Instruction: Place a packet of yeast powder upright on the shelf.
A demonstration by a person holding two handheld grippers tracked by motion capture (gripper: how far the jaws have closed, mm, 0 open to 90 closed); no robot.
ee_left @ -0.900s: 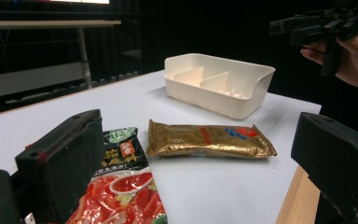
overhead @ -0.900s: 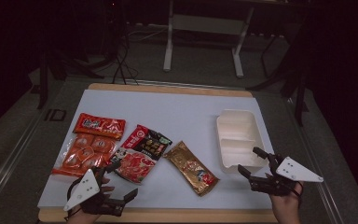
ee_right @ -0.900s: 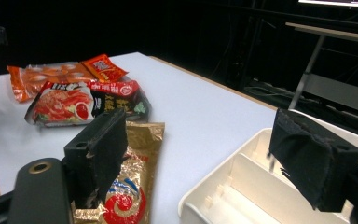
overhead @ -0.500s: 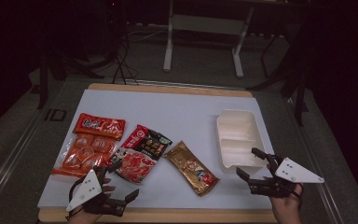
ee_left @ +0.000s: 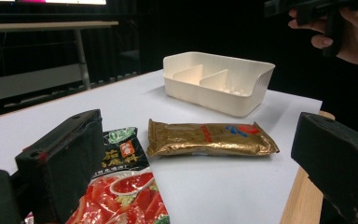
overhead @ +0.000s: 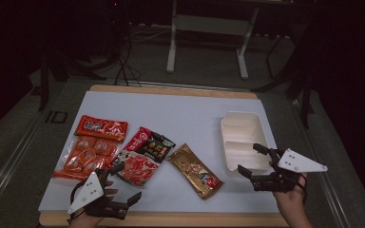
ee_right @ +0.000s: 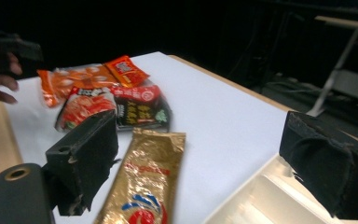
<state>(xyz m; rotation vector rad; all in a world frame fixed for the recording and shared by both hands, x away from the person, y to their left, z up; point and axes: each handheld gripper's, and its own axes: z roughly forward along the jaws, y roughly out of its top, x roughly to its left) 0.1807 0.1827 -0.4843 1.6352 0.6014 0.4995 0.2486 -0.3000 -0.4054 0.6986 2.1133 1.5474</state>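
My left gripper (overhead: 123, 184) hovers open over the table's near left edge, just in front of a red soup packet (overhead: 138, 167). Along its jaws I see that packet (ee_left: 121, 196), a gold packet (ee_left: 205, 138) and a white divided tray (ee_left: 223, 81) beyond. My right gripper (overhead: 253, 159) is open at the near right, its jaws beside the tray's (overhead: 241, 140) near end. The gold packet (overhead: 194, 170) lies flat between the two grippers. In the right gripper view, the open jaws (ee_right: 200, 135) frame the gold packet (ee_right: 144, 186) with nothing clamped.
At the left lie a black-and-red packet (overhead: 149, 144), an orange bag of several pieces (overhead: 83, 156) and an orange-red packet (overhead: 100, 127). The white mat (overhead: 185, 114) covers a wooden table. Metal stand legs (overhead: 171, 47) rise behind it.
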